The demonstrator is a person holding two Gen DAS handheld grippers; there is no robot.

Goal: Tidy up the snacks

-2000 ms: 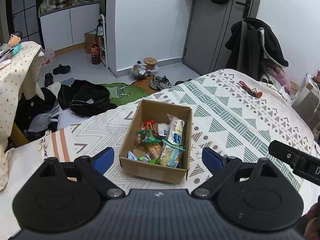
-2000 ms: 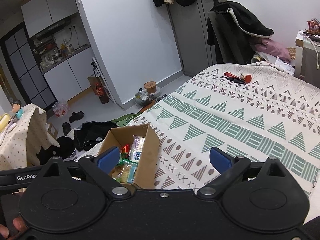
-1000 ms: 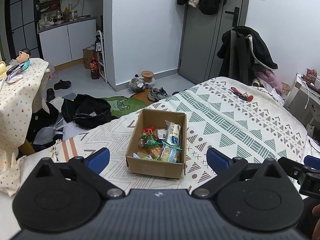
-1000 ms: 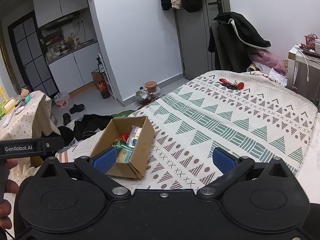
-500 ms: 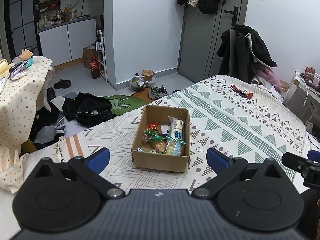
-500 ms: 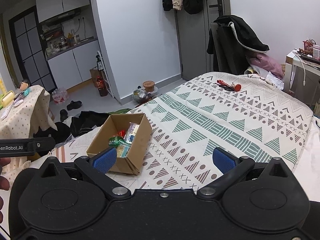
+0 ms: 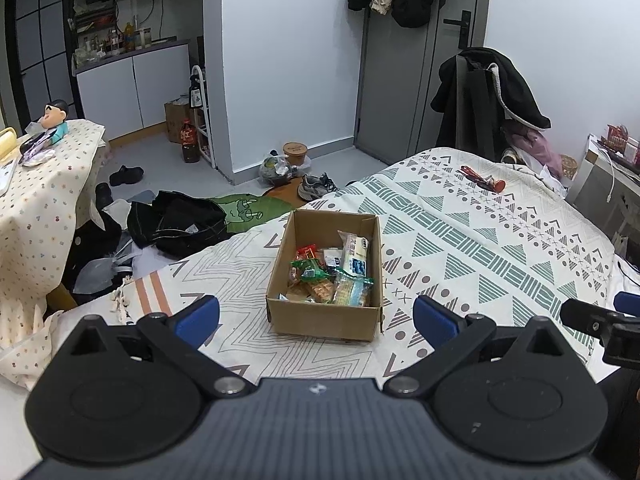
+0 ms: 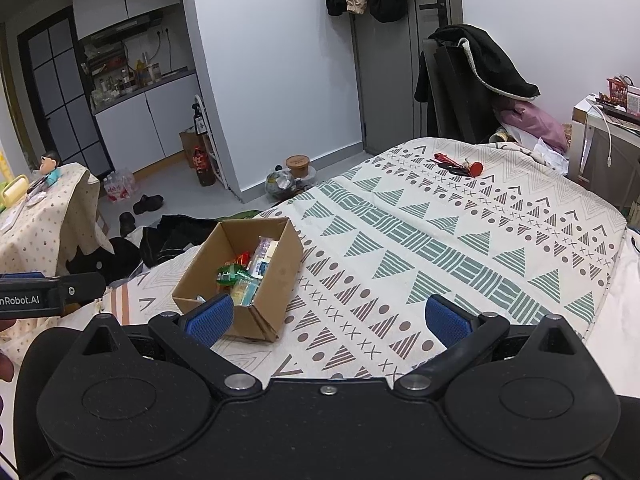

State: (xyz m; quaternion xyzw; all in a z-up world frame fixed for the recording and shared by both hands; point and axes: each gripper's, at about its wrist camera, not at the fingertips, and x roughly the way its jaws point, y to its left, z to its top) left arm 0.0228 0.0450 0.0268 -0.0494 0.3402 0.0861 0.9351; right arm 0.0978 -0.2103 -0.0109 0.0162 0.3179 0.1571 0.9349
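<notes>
Item: crinkly foil and clear-plastic snack packets (image 7: 332, 272), heaped loose in the open brown corrugated cardboard box (image 7: 324, 318) on the patterned cotton bedspread (image 7: 460, 240). None lies outside it. That fits snacks gathered, or awaiting sorting; I cannot judge which. My left claw (image 7: 316, 318) and right claw (image 8: 328, 316) hang spread, empty, short of the box.

The left gripper (image 7: 316, 318) and the right gripper (image 8: 328, 318) are held level, side by side, each with its blue-padded fingers (image 7: 198, 316) spread wide and gripping nothing.
</notes>
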